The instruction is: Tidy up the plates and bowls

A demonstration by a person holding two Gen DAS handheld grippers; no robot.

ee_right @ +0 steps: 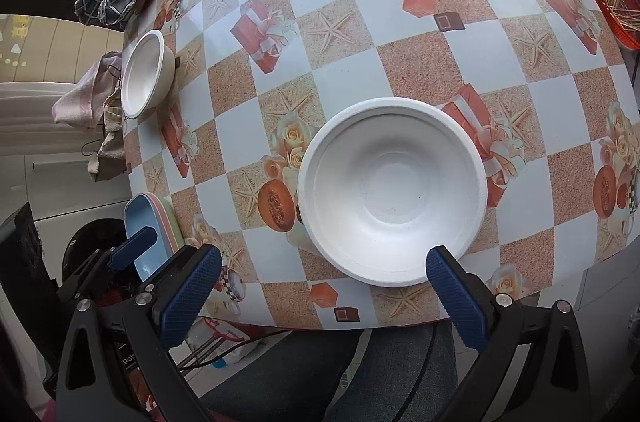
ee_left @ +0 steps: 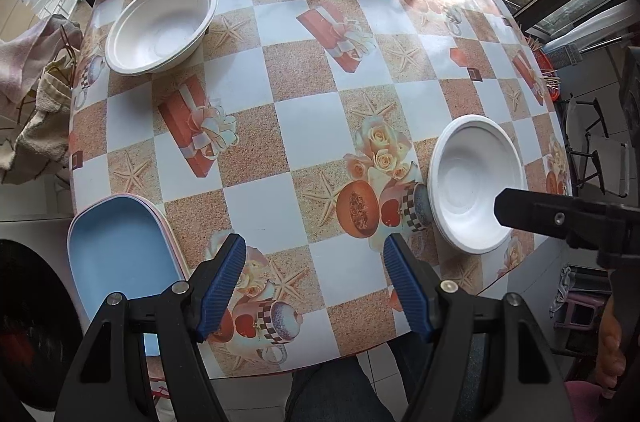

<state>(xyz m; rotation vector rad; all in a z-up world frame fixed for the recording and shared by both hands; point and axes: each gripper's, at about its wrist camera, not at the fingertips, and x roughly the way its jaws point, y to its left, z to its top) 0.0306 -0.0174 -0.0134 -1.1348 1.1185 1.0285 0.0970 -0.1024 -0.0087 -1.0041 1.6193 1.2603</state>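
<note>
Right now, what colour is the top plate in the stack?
Light blue: the top plate shows best in the left wrist view.

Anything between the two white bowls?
No objects: only bare patterned tablecloth lies between near bowl and far bowl, shown in the left wrist view.

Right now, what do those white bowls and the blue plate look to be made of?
Near white bowl: probably moulded pulp or foam, matte with a slightly grainy surface. Far white bowl: seemingly the same, matte too. Blue plate: likely plastic, smooth with an even colour and soft sheen.
</note>
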